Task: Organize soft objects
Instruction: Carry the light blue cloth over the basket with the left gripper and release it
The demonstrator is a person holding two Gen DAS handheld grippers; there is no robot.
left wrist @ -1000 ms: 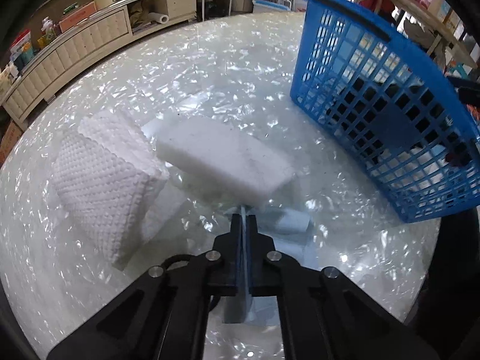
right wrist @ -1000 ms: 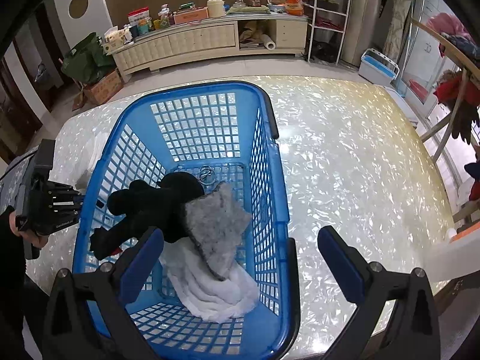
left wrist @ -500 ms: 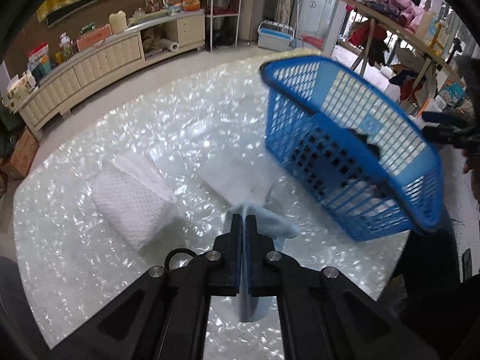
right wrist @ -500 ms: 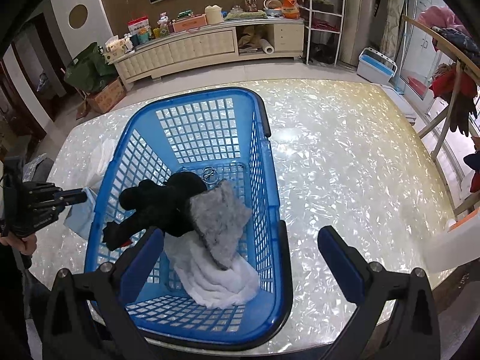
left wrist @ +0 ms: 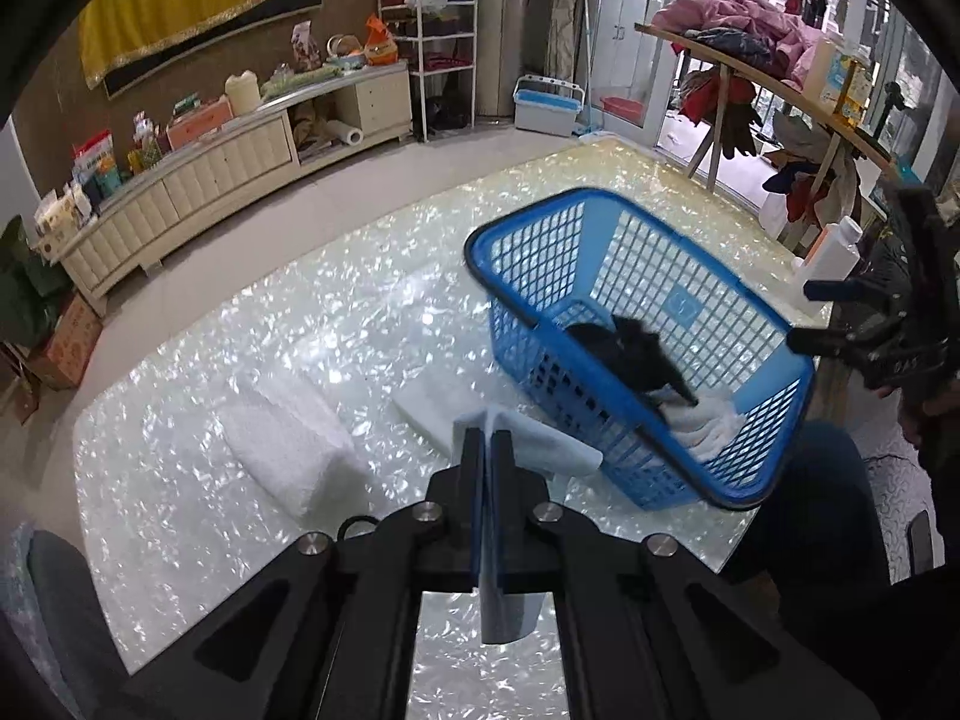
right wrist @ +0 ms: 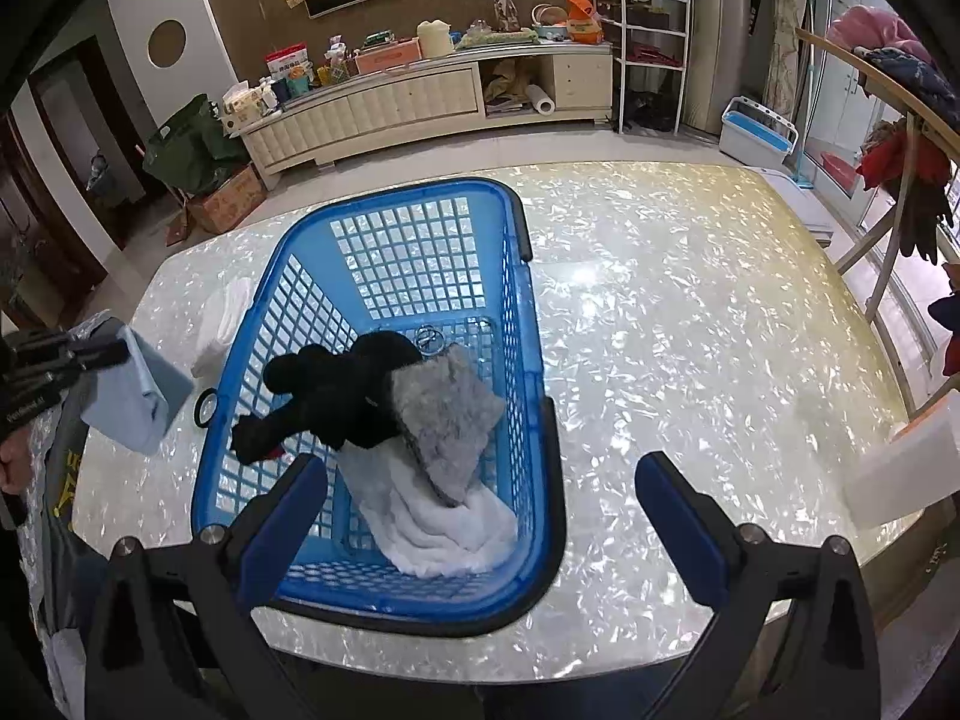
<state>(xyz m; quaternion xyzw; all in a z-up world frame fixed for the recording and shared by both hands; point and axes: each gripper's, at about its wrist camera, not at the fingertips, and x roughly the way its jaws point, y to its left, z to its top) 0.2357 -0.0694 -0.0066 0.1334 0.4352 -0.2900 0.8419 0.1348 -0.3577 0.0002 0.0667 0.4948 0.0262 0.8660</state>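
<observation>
My left gripper [left wrist: 487,444] is shut on a light blue folded cloth [left wrist: 540,447] and holds it above the table, left of the blue basket [left wrist: 708,489]. The cloth [right wrist: 141,396] and left gripper [right wrist: 114,351] also show in the right wrist view. The basket [right wrist: 543,420] holds a black plush toy [right wrist: 342,390], a grey fuzzy cloth [right wrist: 447,420] and a white towel [right wrist: 438,525]. A white waffle towel [left wrist: 288,450] and a flat white foam pad [left wrist: 429,408] lie on the table. My right gripper [right wrist: 480,516] is open and empty over the basket's near end.
The shiny pearl table [right wrist: 690,360] has its front edge near me. A black hair tie [right wrist: 206,405] lies left of the basket. A white bottle [left wrist: 831,246] stands beyond the basket. A cabinet [right wrist: 420,102] and clothes rack [left wrist: 750,60] stand beyond the table.
My left gripper has lifted the light blue cloth up off the table and away from the white pad. The right gripper has stayed open over the basket.
</observation>
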